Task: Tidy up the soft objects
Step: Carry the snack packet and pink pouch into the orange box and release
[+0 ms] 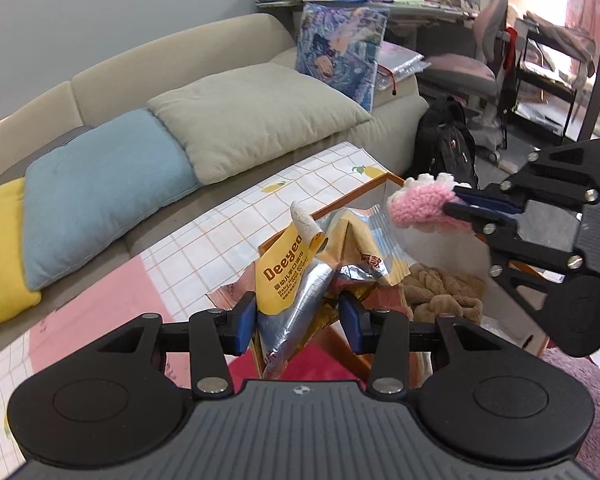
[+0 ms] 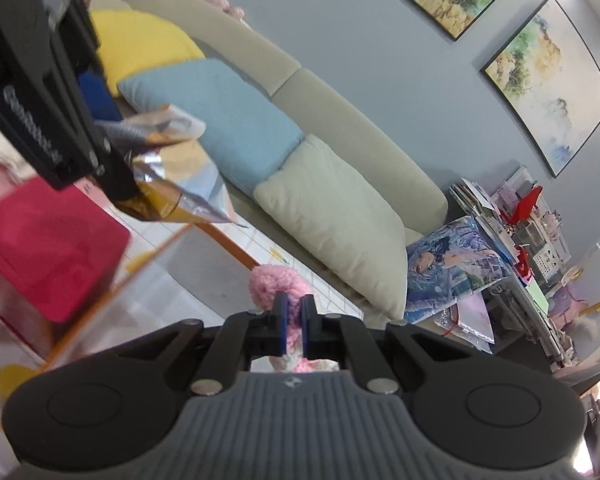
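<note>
Right gripper (image 2: pixel 294 322) clenched on the pink knitted toy (image 1: pixel 418 204), held above the wooden box (image 1: pixel 364 196); left gripper (image 1: pixel 298 316) grasps the crumpled wipes packet (image 1: pixel 288 276) just beside it.

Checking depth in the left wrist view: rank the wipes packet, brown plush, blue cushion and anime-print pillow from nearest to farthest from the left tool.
1. Wipes packet: between the left tool's fingers.
2. Brown plush: just right, in the wooden box.
3. Blue cushion: left, on the sofa.
4. Anime-print pillow: far back, at the sofa's end.
</note>
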`<control>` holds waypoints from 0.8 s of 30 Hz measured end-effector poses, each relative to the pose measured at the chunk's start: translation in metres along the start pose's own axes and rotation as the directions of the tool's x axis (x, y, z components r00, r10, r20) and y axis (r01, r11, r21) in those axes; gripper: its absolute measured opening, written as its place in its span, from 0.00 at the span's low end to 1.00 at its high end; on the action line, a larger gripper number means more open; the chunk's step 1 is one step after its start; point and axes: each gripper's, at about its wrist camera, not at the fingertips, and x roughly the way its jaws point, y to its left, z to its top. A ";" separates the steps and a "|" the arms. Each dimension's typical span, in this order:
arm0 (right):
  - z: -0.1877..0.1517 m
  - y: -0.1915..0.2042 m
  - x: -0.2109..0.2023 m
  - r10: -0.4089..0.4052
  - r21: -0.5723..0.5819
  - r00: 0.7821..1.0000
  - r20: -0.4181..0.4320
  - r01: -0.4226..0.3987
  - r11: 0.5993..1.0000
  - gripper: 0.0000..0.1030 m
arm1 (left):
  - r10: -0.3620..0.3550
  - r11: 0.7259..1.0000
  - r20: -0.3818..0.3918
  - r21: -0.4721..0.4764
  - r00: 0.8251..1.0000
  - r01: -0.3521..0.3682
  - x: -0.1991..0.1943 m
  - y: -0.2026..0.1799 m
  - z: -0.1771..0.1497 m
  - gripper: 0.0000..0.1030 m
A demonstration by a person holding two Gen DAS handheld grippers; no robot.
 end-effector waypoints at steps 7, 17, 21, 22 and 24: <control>-0.013 -0.007 0.059 0.058 0.042 0.996 -0.065 -0.055 0.998 0.03 | -0.003 0.999 -0.044 0.037 0.999 0.004 0.033 -0.006 0.021 0.49; -0.048 0.002 0.097 0.237 0.232 0.951 -0.198 -0.190 0.954 0.15 | -0.058 0.997 -0.121 0.051 0.991 0.065 0.077 -0.022 0.035 0.49; -0.049 0.002 0.084 0.239 0.241 0.953 -0.184 -0.192 0.951 0.18 | -0.027 0.994 -0.167 0.097 0.986 0.044 0.099 -0.029 0.036 0.49; -0.051 0.003 0.080 0.236 0.240 0.954 -0.184 -0.189 0.952 0.18 | -0.017 0.993 -0.179 0.109 0.984 0.037 0.105 -0.030 0.036 0.49; -0.053 0.002 0.077 0.230 0.246 0.955 -0.186 -0.181 0.952 0.18 | 0.007 0.989 -0.210 0.145 0.978 0.024 0.117 -0.035 0.033 0.49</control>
